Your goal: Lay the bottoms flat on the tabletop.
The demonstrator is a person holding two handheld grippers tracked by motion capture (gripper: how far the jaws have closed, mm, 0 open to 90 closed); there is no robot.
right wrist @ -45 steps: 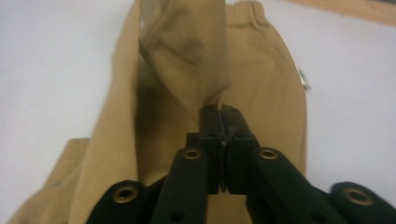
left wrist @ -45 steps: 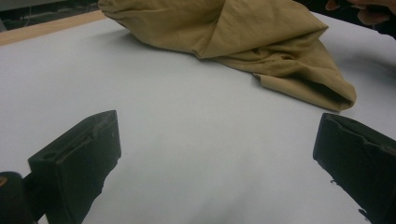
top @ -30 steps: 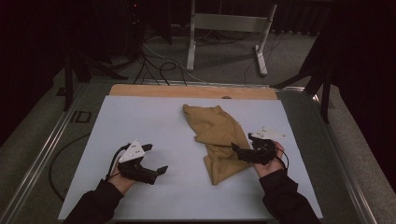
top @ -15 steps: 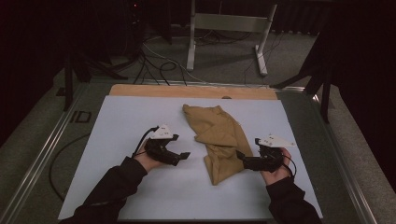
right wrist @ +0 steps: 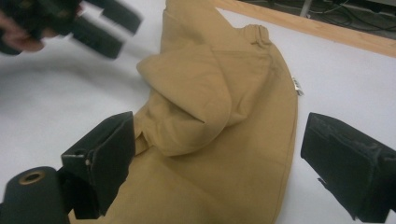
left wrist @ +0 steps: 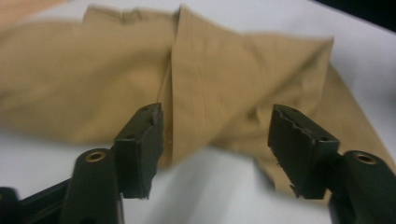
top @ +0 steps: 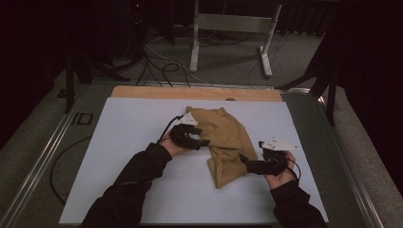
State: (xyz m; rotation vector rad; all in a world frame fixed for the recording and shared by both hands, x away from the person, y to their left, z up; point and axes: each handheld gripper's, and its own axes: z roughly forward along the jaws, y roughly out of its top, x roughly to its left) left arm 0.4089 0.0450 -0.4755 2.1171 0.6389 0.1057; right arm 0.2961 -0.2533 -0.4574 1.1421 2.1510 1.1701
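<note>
One white rectangular table mat (top: 119,142), lower centre of high view. One crumpled tan cloth garment (top: 223,142) at mat centre. Two black grippers: left gripper (top: 202,141) at cloth's left edge, jaws apart; right gripper (top: 247,164) at lower right edge, jaws wide apart. Right gripper view adds small white tag (right wrist: 296,85), writing unreadable.

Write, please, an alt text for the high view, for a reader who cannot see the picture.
A crumpled tan garment lies on a white table, with a person's two hand-held black grippers at its edges. The left gripper is at its left edge and the right gripper at its lower right edge, both with jaws open. Cables and metal stands lie on the dark floor beyond.
</note>
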